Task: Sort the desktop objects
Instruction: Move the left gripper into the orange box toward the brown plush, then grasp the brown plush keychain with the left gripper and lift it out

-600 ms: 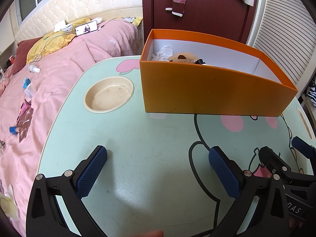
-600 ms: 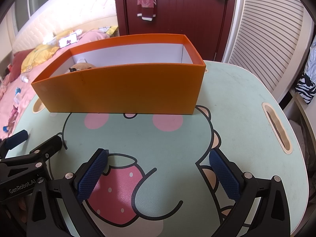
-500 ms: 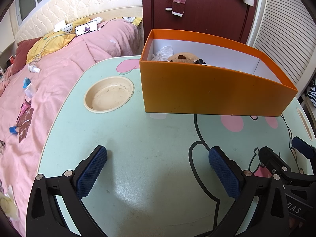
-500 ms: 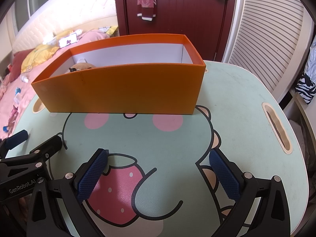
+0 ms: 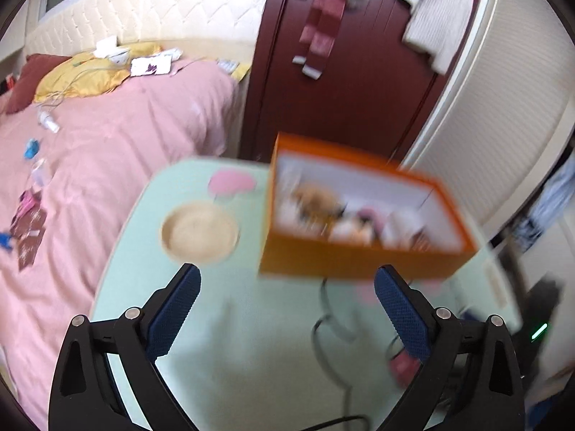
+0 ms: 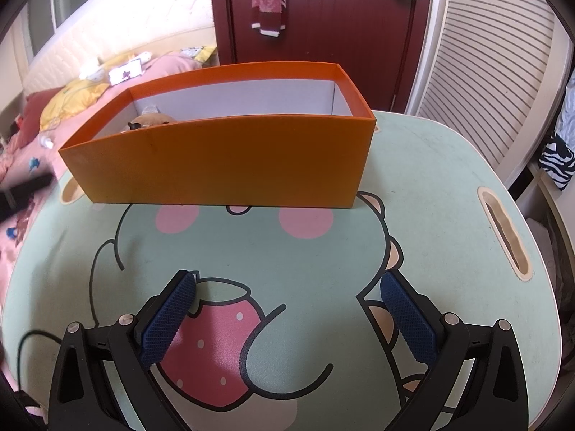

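A pink-covered bed (image 5: 118,143) with a quilted cream headboard (image 5: 154,10) stands beside a dark red door (image 6: 323,18).

My left camera looks down from higher up, blurred; my right sits nearer; both share the orange box (image 5: 363,262) (image 6: 230,165).

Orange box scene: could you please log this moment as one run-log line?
left claw: open, empty | right claw: open, empty | orange box: on table, items inside | tabletop in front: nothing loose seen
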{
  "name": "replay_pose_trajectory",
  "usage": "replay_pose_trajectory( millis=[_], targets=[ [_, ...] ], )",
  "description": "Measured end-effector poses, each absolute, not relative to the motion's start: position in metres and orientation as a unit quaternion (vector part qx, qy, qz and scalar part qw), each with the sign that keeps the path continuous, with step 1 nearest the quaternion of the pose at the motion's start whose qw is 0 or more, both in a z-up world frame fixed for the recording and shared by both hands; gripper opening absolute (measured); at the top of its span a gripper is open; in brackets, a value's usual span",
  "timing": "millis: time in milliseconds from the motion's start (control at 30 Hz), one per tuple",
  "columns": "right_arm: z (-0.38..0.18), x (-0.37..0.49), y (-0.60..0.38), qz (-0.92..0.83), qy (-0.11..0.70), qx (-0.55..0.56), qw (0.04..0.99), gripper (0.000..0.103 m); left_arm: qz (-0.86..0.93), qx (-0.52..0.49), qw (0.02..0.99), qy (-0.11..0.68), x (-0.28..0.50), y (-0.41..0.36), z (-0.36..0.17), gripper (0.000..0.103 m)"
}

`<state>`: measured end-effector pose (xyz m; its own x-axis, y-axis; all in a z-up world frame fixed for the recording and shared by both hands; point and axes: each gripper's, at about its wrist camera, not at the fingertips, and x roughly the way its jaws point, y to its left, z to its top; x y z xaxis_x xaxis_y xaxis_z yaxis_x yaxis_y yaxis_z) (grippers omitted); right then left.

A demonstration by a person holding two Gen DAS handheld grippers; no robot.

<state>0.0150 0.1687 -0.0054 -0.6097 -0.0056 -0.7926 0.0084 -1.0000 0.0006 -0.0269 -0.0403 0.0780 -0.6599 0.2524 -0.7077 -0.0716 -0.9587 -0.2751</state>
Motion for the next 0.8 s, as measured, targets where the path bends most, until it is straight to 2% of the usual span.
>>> replay_pose_trajectory(
  millis=[33,67,133,200,333,533,600,700,800],
  targets=[
    [-0.006,0.015,0.168,-0.897,0.002,0.441,0.006,0.103,0.903,-0.403,0.103,-0.109,-0.037,-0.040,0.085,0.077],
    [-0.006,0.016,0.167,-0.898,0.003,0.440,0.007,0.103,0.899,-0.413,0.110,-0.099,-0.048,-0.037,0.088,0.072],
    [-0.007,0.017,0.167,-0.898,0.003,0.439,0.010,0.103,0.886,-0.441,0.123,-0.073,-0.073,-0.028,0.088,0.054],
    [-0.007,0.018,0.169,-0.899,0.003,0.439,0.012,0.103,0.873,-0.464,0.141,-0.056,-0.099,-0.017,0.083,0.047],
    [-0.007,0.019,0.172,-0.900,-0.002,0.436,0.019,0.103,0.857,-0.497,0.138,0.001,-0.132,0.012,0.069,0.047],
    [-0.005,0.018,0.172,-0.901,-0.011,0.434,0.026,0.103,0.831,-0.544,0.108,0.038,-0.159,0.038,0.039,0.047],
    [-0.004,0.017,0.173,-0.901,-0.014,0.433,0.027,0.103,0.829,-0.547,0.086,0.076,-0.162,0.046,0.029,0.048],
    [-0.004,0.015,0.173,-0.901,-0.019,0.432,0.031,0.103,0.830,-0.535,0.084,0.131,-0.159,0.060,0.022,0.056],
    [-0.003,0.013,0.173,-0.902,-0.023,0.430,0.034,0.103,0.834,-0.521,0.082,0.161,-0.153,0.065,0.019,0.054]
  ],
)
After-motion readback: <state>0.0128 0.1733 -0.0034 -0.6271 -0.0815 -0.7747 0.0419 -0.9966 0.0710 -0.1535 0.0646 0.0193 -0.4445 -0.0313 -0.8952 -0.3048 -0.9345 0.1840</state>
